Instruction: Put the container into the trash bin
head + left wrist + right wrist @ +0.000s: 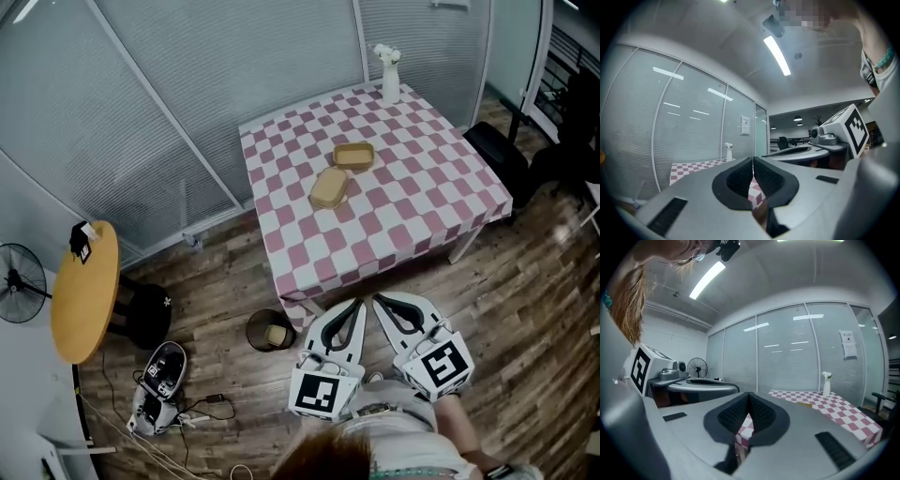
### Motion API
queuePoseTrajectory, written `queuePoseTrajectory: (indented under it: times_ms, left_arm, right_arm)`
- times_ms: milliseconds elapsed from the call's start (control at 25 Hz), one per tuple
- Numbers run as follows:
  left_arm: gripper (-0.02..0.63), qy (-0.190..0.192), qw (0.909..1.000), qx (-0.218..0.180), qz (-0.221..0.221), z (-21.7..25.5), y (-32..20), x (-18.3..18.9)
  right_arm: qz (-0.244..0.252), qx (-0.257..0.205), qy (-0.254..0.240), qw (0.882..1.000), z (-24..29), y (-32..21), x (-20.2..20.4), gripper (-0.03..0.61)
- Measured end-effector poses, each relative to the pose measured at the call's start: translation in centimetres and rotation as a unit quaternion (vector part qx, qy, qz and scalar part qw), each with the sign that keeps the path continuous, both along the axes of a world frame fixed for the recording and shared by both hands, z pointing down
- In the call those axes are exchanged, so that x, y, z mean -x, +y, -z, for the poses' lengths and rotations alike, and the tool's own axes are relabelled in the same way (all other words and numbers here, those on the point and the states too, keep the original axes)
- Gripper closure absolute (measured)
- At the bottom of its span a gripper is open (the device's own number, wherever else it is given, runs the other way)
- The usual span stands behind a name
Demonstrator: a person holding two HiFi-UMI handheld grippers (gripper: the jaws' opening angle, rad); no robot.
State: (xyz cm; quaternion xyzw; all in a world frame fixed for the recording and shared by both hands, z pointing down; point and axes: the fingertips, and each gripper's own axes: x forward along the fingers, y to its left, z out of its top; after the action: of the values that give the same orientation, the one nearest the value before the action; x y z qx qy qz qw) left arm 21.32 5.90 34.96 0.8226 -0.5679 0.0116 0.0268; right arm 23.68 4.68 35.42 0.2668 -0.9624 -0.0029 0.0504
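The left hand-held gripper and the right hand-held gripper are closed and empty. The nearer container lies well ahead on the table, slightly left, so the left one seems closer; the trash bin stands to its left.

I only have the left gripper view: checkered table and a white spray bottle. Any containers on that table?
Observer: Yes. The head view shows an open tan container and, beside it, a second tan container that looks closed, both near the middle of the table.
Operator: Where's the trash bin?
Observer: The trash bin is round and dark, on the floor by the table's near-left corner. A tan item lies inside it.
Operator: Is the right gripper holding anything?
Observer: No. The right gripper has its jaws together with nothing between them.
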Motion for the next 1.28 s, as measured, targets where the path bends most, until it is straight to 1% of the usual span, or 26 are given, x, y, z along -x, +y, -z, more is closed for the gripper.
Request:
queuePoseTrajectory:
  times_ms: [160, 440, 600, 720, 1000, 1280]
  left_arm:
    - [0.597, -0.002, 0.9999, 0.006, -0.015, -0.4, -3.0, 1.4]
    - [0.597, 0.005, 0.9979, -0.008, -0.064, 0.5, -10.3, 4.5]
    - [0.597, 0.005, 0.9955, -0.001, -0.094, 0.2, -13.8, 5.9]
    - [0.597, 0.006, 0.9942, 0.005, -0.108, -0.1, -15.8, 7.2]
    - [0.597, 0.021, 0.9929, 0.012, -0.116, -0.7, -18.4, 10.9]
    - [0.597, 0.017, 0.9941, 0.006, -0.107, -0.6, -19.6, 14.9]
  right_arm:
    - [-0.016, 0.003, -0.003, 1.0, 0.0, -2.5, 1.2, 0.586]
    - [-0.049, -0.01, 0.0, 0.999, 1.0, -9.3, 4.5, 0.586]
    - [-0.075, -0.005, 0.004, 0.997, 0.6, -12.5, 6.1, 0.586]
    - [-0.087, 0.0, 0.007, 0.996, 0.4, -14.3, 7.3, 0.586]
    - [-0.093, 0.002, 0.023, 0.995, 0.1, -17.0, 10.7, 0.586]
    - [-0.086, -0.001, 0.032, 0.996, -0.2, -18.6, 14.3, 0.586]
